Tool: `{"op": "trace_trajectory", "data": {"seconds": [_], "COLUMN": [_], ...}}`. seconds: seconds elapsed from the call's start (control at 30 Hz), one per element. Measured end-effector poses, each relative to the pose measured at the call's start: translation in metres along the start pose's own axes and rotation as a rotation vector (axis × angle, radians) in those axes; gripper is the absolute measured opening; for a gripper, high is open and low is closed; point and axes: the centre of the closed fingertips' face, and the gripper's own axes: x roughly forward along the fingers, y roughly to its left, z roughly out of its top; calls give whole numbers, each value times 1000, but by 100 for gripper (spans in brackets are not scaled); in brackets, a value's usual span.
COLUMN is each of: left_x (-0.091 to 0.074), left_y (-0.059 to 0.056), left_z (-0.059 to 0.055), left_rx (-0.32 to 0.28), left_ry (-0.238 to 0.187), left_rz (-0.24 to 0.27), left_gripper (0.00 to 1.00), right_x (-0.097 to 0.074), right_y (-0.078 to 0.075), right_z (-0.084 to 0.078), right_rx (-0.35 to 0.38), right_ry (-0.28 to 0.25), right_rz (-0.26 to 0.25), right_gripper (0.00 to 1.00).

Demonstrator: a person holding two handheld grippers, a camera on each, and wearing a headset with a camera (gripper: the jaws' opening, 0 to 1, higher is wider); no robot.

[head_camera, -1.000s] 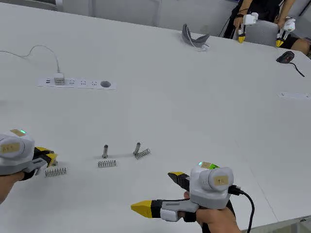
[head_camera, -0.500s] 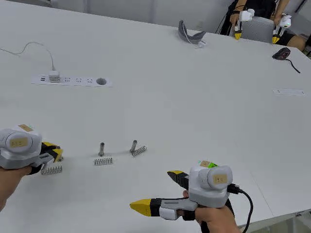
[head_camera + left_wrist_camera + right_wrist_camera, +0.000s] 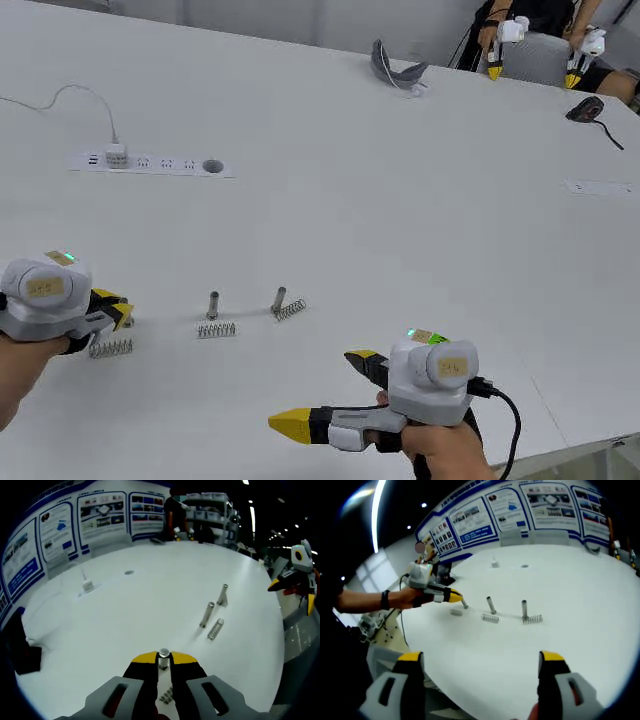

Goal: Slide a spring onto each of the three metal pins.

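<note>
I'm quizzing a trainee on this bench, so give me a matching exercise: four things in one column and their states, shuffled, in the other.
Things:
1. left gripper
2. right gripper
3. middle pin
4. power strip

States:
A. has a white plug in it
B. open, holding nothing
C. shut on the left pin
D. upright and bare, a spring lying beside it

Pairs: 1-C; 2-B; 3-D; 4-A
</note>
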Motion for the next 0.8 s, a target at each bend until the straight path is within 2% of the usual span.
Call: {"op": "trace_trajectory", "data": {"seconds": [0.23,0.43,0.57,0.8], "left_x": [-3,-12,-19,-32], "left_y": [-1,-1,2,3], "left_z": [-7,-19,-25,-33], "left_rx": [-23,-45,-86,-98], "left_ry": [18,35,33,28], "left_rz": [-8,-9,-5,-5], "left_gripper": [15,23,30,38], "right_x": [-1,1,2,5], "right_y": [0,1,2,4], "right_z": [0,0,0,2], "right_rx": [1,-1,-3,-11], "right_ry": [0,0,2,5], "right_rz": [0,3,6,14], "right_gripper": [97,97,97,97]}}
